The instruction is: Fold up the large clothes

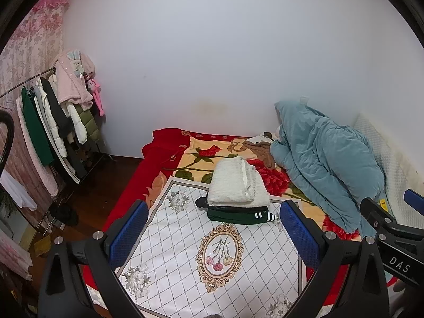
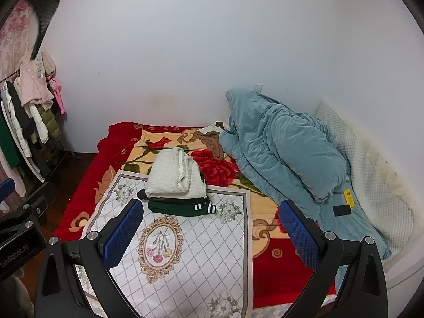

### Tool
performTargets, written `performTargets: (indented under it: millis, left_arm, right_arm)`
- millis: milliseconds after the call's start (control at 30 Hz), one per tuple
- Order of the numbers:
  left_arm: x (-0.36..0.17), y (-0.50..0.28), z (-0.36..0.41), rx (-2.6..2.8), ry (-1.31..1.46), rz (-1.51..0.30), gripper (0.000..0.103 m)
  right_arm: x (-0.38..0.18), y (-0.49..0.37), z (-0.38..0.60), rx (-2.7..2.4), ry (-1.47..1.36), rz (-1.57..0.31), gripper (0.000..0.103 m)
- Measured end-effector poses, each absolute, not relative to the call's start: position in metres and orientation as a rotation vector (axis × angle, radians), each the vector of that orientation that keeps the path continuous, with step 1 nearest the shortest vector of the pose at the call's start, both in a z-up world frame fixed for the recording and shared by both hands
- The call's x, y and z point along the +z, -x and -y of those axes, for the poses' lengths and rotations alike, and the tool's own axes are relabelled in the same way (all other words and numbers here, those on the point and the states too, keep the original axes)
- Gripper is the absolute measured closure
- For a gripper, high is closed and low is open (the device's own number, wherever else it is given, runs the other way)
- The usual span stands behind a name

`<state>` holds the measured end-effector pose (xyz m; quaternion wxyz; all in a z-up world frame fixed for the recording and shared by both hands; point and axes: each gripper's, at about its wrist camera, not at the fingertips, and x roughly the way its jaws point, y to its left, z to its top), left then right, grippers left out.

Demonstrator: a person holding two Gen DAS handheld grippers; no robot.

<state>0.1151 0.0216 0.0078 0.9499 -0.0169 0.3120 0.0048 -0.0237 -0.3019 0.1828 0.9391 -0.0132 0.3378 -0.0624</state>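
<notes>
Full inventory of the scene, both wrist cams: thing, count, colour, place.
white folded garment: 1, cream white, on top of the stack at the mat's far edge
green folded garment: 1, dark green with white stripes, under the white one
patterned mat: 1, white lattice with floral medallion, on the blanket
blanket: 1, red with rose print, covering the bed
duvet: 1, teal, bunched at the bed's right
quilted pad: 1, off-white, along the right wall
brown cloth: 1, brown, beside the duvet
clothes rack: 1, hung with mixed coats, at left
left gripper: open, empty
right gripper: open, empty
</notes>
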Motion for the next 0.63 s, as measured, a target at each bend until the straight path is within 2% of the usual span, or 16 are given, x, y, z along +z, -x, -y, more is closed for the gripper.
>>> performTargets:
  millis: [633]
  left_arm:
    - [0.0073, -0.1136, -0.0253, 0.011, 0.033, -0.636, 0.002]
  right_arm:
    - [0.1799, 0.0211, 0.3044, -0.115, 0.029, -0.691, 0.000]
